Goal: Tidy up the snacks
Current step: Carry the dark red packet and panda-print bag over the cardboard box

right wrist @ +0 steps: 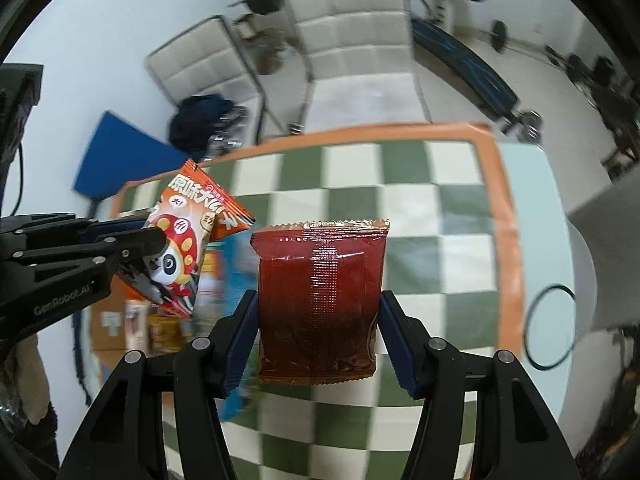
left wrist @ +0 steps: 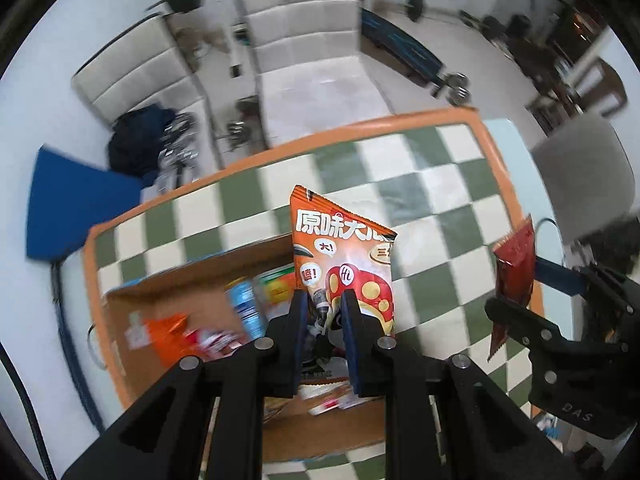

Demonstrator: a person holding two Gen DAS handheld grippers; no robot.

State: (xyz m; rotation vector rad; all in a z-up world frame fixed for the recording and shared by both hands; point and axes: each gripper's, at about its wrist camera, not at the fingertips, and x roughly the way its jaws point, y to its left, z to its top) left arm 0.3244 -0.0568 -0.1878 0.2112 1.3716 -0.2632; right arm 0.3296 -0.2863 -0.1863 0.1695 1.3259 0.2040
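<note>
Left tongs [left wrist: 325,312] pinched tight on orange snack bag [left wrist: 344,248]; right tongs [right wrist: 318,320] half-spread, clamping red packet [right wrist: 320,288].

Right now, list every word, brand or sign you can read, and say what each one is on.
"原味大" in big white characters, the rest cut off: on the orange snack packet held in the left gripper.
"大!" in a small speech bubble: same packet.
"GenRobot.AI": on the left gripper's body, right wrist view.
"DAS": on the right gripper body, left wrist view.
Dark red packet: no readable print.
Snacks in the cardboard box: too blurred.
</note>
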